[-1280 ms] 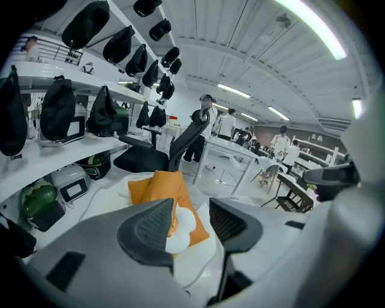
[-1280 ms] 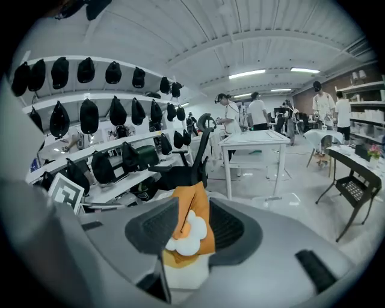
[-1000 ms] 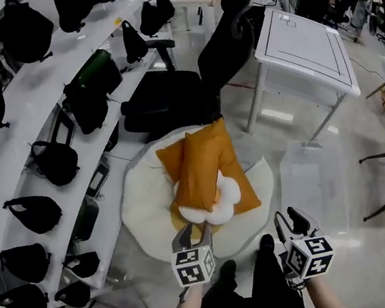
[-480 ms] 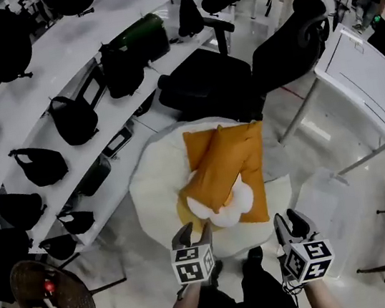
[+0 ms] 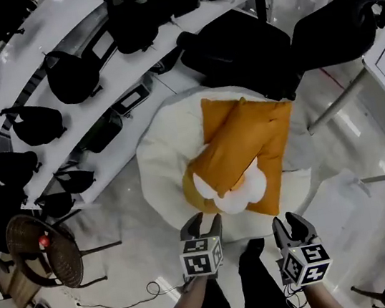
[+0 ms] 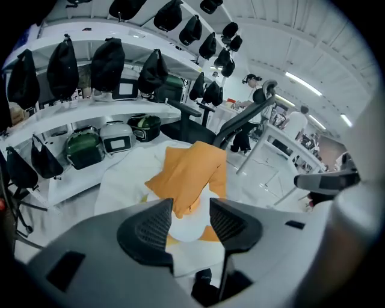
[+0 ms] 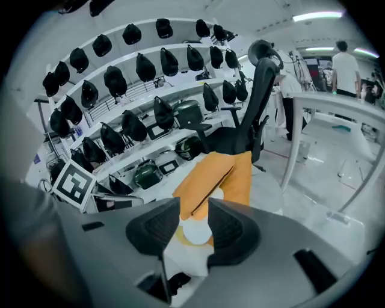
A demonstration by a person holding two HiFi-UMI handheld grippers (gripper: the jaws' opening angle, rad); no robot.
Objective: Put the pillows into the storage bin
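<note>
The two orange pillows (image 5: 246, 150) lie stacked across the middle of the round white cushion (image 5: 160, 158), reaching toward the edge nearest you. Your left gripper (image 5: 202, 222) and right gripper (image 5: 289, 223) hover near that edge, clear of the pillows, jaws apart and empty

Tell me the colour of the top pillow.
The top pillow is orange, clearest in the head view.
</note>
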